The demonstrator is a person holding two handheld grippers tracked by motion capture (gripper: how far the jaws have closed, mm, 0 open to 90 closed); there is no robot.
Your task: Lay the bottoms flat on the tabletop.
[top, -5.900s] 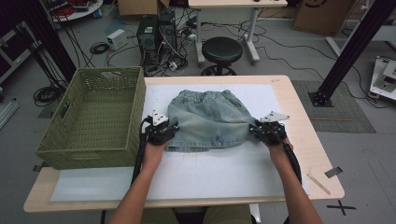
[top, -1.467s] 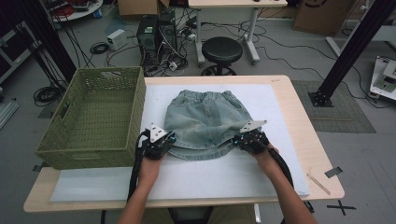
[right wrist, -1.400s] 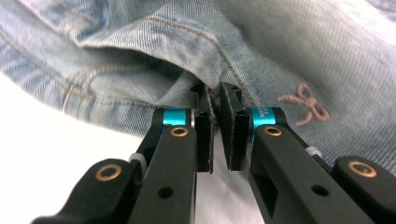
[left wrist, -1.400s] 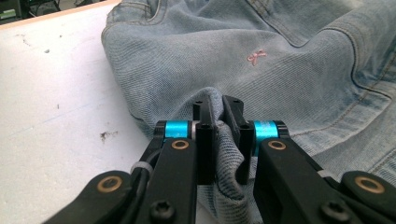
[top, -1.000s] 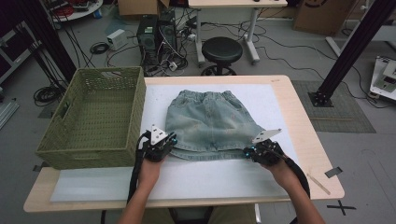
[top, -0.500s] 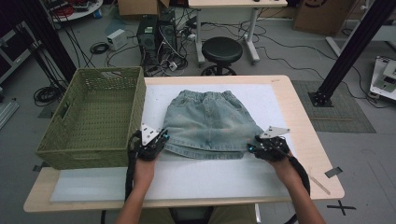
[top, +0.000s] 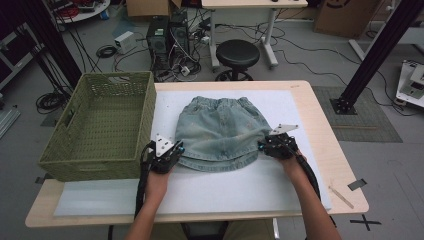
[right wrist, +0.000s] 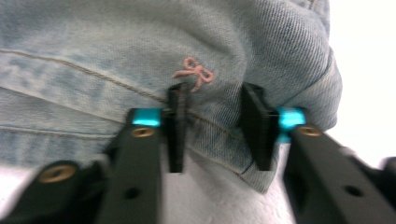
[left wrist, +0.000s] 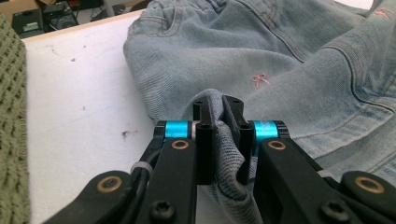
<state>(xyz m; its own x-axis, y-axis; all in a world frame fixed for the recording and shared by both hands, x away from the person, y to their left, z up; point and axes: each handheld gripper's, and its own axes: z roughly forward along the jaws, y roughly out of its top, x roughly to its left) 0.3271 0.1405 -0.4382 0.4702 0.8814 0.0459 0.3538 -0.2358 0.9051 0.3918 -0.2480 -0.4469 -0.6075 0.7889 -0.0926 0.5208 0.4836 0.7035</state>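
With the left gripper (left wrist: 218,122) pinching the denim skirt's (top: 220,131) hem and the right gripper (right wrist: 218,122), jaws just closing, half-parted around the lower-right fold, any pull now risks slipping that fold free and bunching the skirt.

A green woven basket (top: 102,122) stands at the left end of the wooden table (top: 334,165), beside a white mat (top: 220,187) that covers most of the tabletop. On the floor behind the table are a black round stool (top: 237,52), a dark computer tower (top: 167,37) amid tangled cables, and a white desk (top: 245,5). A black slanted post (top: 372,50) rises at the right
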